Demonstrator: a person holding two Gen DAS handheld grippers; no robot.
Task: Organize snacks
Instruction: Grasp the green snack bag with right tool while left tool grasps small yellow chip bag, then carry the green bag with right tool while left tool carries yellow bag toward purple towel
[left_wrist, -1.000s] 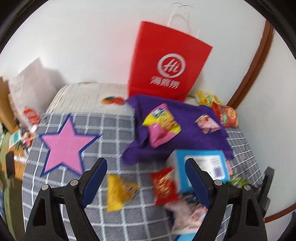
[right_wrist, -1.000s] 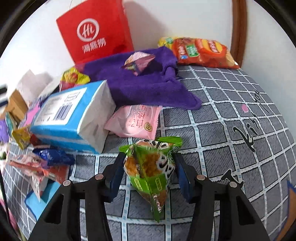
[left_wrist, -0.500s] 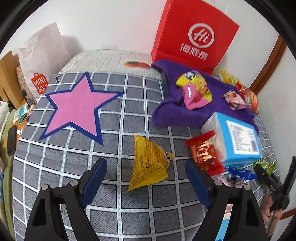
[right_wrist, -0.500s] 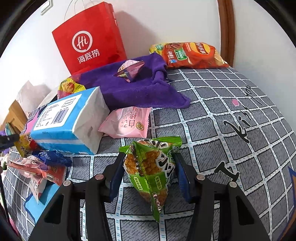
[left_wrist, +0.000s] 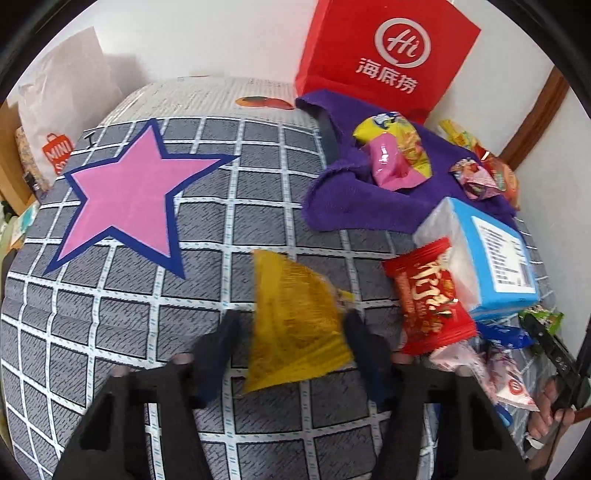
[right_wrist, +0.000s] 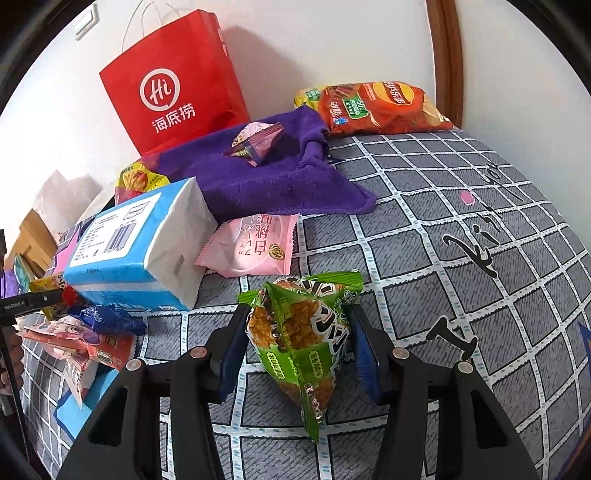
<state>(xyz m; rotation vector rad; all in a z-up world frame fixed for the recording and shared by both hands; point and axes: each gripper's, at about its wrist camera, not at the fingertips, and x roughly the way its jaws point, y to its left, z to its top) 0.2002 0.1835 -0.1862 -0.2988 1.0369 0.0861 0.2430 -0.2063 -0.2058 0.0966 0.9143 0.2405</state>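
My left tongs (left_wrist: 291, 332) are closing around the yellow packet (left_wrist: 295, 321), which lies on the checked bedspread (left_wrist: 110, 314) just left of the red packet (left_wrist: 432, 299). The picture is blurred there, so I judge the right pad is at the packet's edge while the left pad is not quite on it yet. The packet is a puffy, slick triangle; if the pads catch only the crimped corner it may squirt out sideways or pivot and hang loose when I lift.

My right tongs (right_wrist: 299, 339) are clamped on the green packet (right_wrist: 303, 332), pads pressed to both sides, its tail trailing down toward the bedspread. That grip sits high on the bag (the heavy end dangles), so a quick swing could let it slide through.

The clutter is the other worry. The blue box (left_wrist: 491, 258) and the red packet crowd the right side of my left tongs, and a loose heap of small wrappers (right_wrist: 74, 339) lies near the right hand's path. A careless sweep could knock these off the near edge. The soft bedspread also gives under pressure, so pushing down to scoop may bunch cloth into the pads with the packet.
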